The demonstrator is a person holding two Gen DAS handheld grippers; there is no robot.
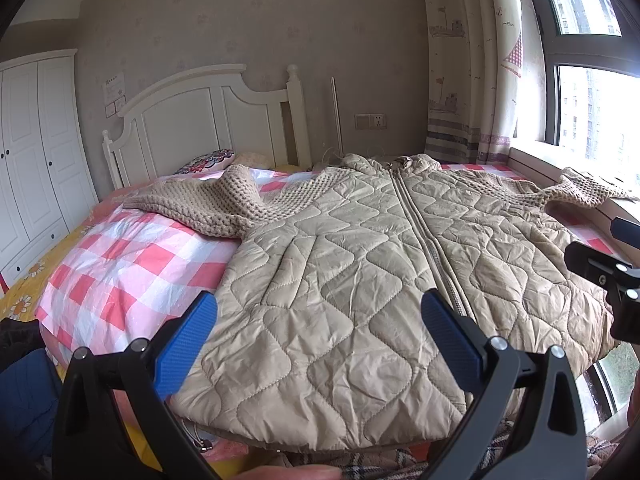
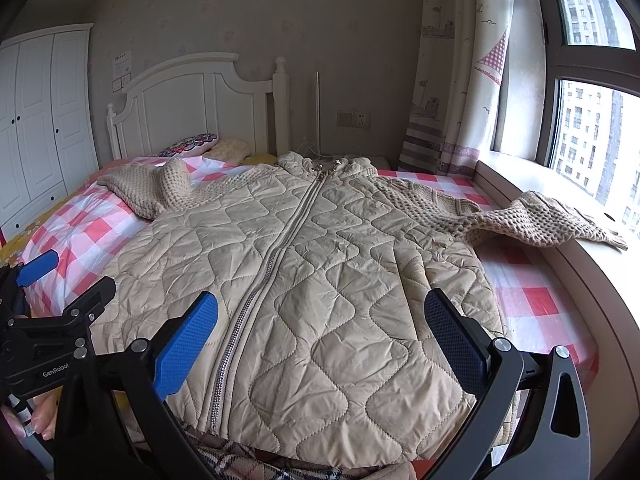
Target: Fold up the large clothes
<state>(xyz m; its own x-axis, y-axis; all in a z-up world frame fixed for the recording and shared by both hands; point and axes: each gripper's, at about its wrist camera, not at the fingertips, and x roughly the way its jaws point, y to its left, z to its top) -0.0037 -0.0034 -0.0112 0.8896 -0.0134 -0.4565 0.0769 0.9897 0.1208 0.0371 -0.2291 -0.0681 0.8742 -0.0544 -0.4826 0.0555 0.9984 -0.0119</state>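
Right wrist view: my right hand-held gripper [image 2: 320, 340] and left hand-held gripper [image 1: 320, 340] hover wide open and empty over the near hem of the quilted jacket [image 2: 312, 280], spread zipped on the bed [image 2: 532, 304] ahead — soft, bulky, probably slippery, best pinched at hem corners.

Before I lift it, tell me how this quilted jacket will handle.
The quilted jacket probably drapes floppily, since it lies flat and creased. Its knit sleeves would likely dangle. The padded shell looks light and maybe slick.

Jacket [image 2: 320, 280] hem hidden behind tool arms — wall notice [image 2: 122, 65] unreadable
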